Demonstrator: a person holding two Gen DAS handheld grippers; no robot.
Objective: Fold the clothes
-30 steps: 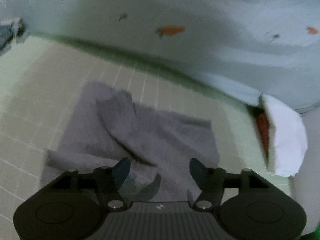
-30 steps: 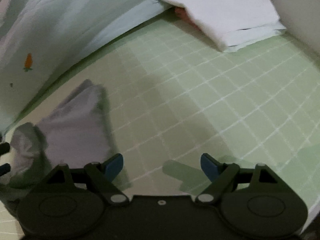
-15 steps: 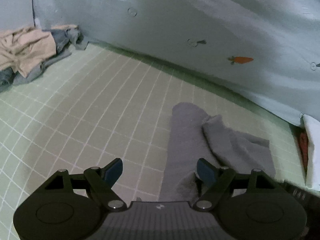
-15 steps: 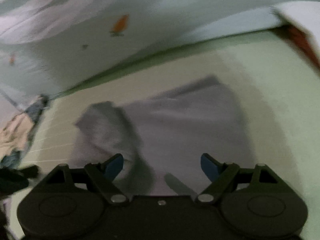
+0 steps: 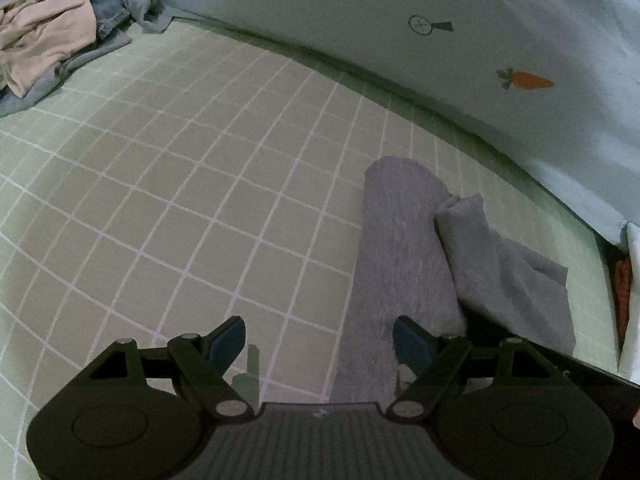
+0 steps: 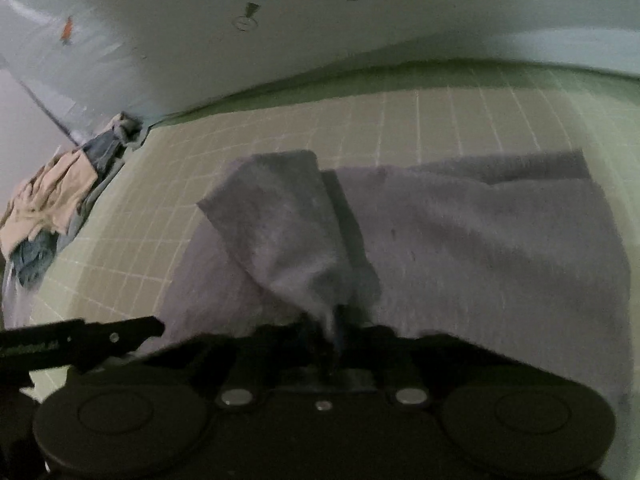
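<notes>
A grey garment (image 5: 404,248) lies partly folded on the green checked sheet (image 5: 180,168), with one flap turned back over it. In the right wrist view the same grey garment (image 6: 460,248) fills the middle, and a raised flap of it runs down into my right gripper (image 6: 334,334), whose jaws are shut on that flap. My left gripper (image 5: 318,340) stands open just above the garment's near left edge, its right finger over the cloth and its left finger over bare sheet. Nothing is between its pads.
A heap of beige and blue clothes (image 5: 52,44) lies at the far left against the pale blue carrot-print bedding (image 5: 480,40). A white folded item (image 5: 634,300) sits at the right edge. The left gripper's dark body (image 6: 72,342) shows at the lower left of the right wrist view.
My right gripper swung over the grey garment and went from open to shut on its flap. My left gripper opened, slid left and sank toward the garment's edge.
</notes>
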